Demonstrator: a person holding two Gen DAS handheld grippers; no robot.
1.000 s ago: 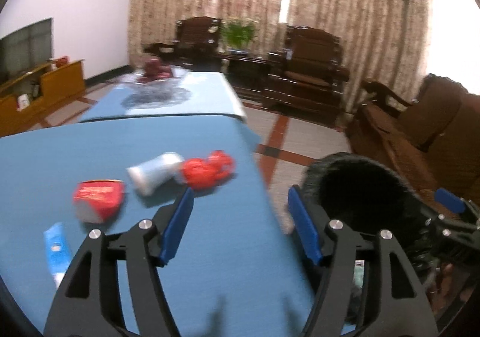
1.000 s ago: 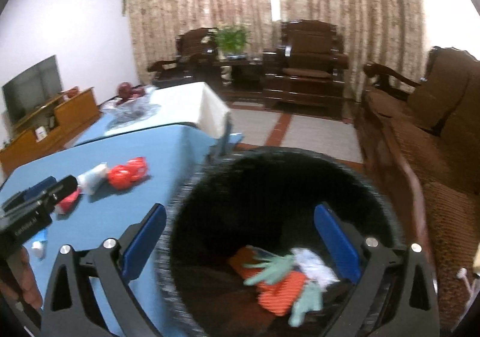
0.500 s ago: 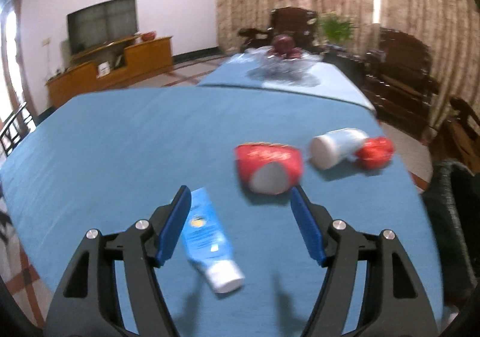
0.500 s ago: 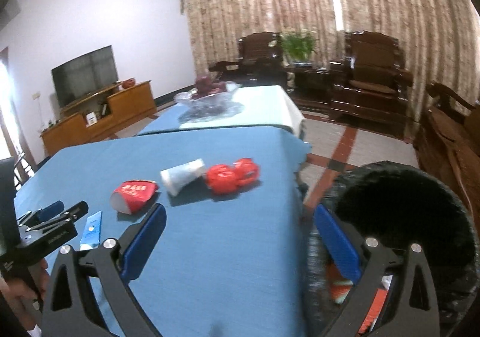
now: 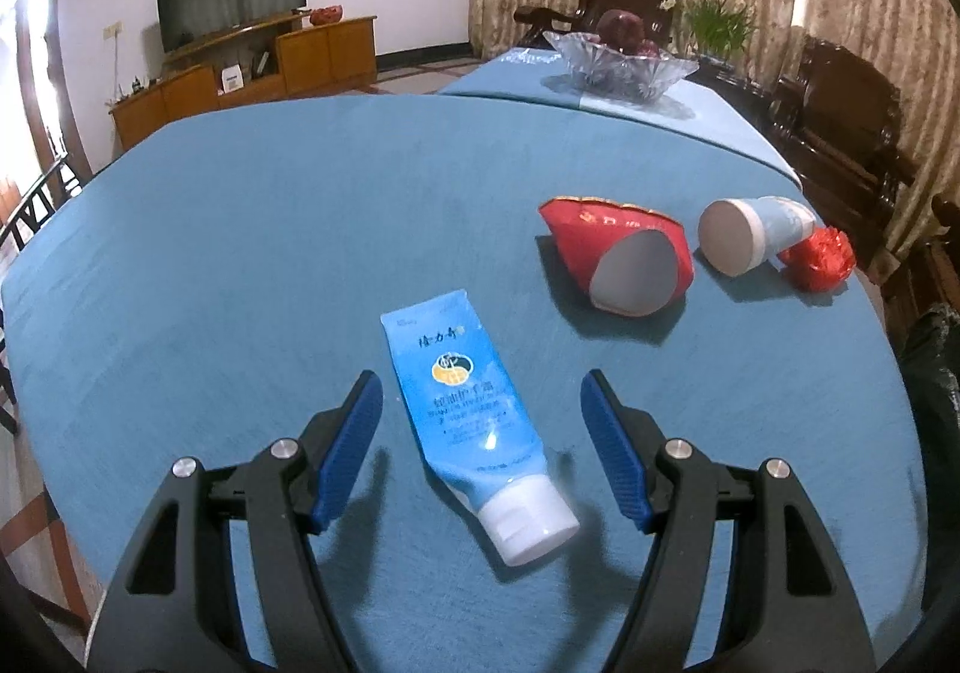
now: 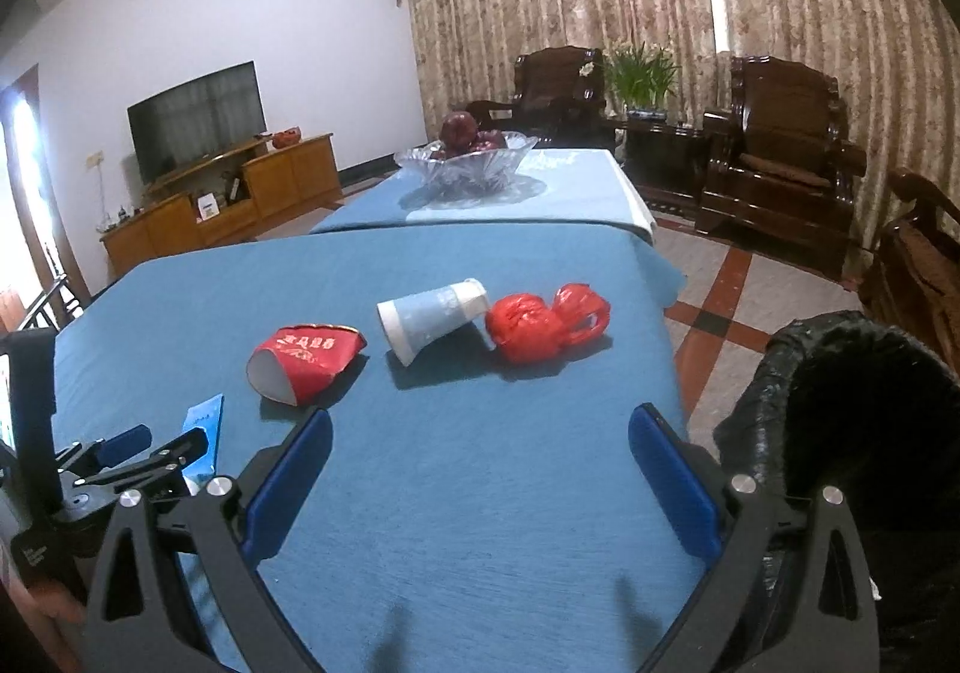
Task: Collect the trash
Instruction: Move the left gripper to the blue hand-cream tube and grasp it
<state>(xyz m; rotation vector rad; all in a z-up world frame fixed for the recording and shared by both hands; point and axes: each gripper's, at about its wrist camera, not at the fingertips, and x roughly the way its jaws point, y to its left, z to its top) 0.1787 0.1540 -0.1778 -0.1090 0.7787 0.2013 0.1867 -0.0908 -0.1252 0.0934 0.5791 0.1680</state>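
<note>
Your left gripper (image 5: 482,427) hangs spread wide over the blue tube (image 5: 474,415), not touching it.

The tube lies flat near the table's (image 5: 252,229) near edge, cap toward you. Toward the right edge lie the crushed red cup (image 5: 618,259), the pale blue cup (image 5: 750,235) and the red bag (image 5: 819,259), the last two touching. Your right gripper (image 6: 480,475) is released too, holding nothing, with the black-lined bin (image 6: 864,409) just off the table's right edge.

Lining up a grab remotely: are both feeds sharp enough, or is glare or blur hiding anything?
Left wrist view: sharp, the blue tube lies crisp between the open jaws of the left gripper, with a small glare spot near its cap; fisheye bends the table edge. Right wrist view: sharp too, curtains blown out, the bin interior too dark to read.
</note>
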